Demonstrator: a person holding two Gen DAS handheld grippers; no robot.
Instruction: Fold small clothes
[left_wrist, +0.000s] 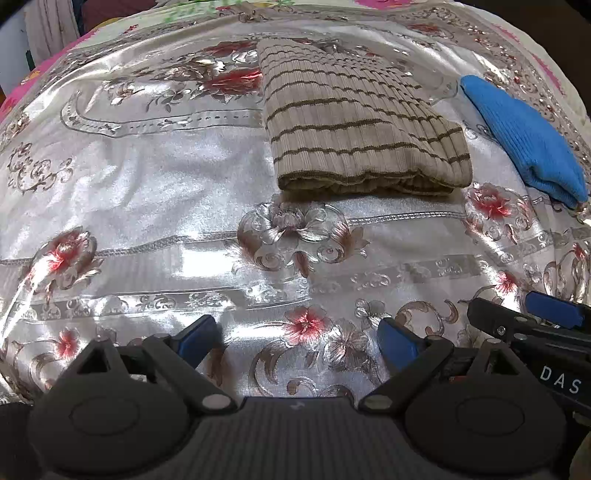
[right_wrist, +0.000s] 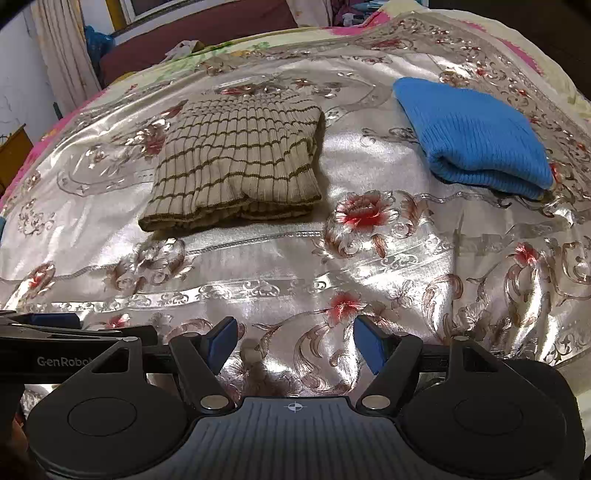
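A folded striped sweater (left_wrist: 364, 129) lies on the silvery flowered bedspread (left_wrist: 147, 184), with a folded blue garment (right_wrist: 472, 136) to its right. Both the left gripper (left_wrist: 297, 341) and the right gripper (right_wrist: 295, 341) have fingers spread, holding nothing.

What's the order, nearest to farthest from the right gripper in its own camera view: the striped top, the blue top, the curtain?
From the right gripper:
1. Striped top, ahead and left.
2. Blue top, ahead and right; close to call against the first.
3. Curtain, far left, beyond the bed.
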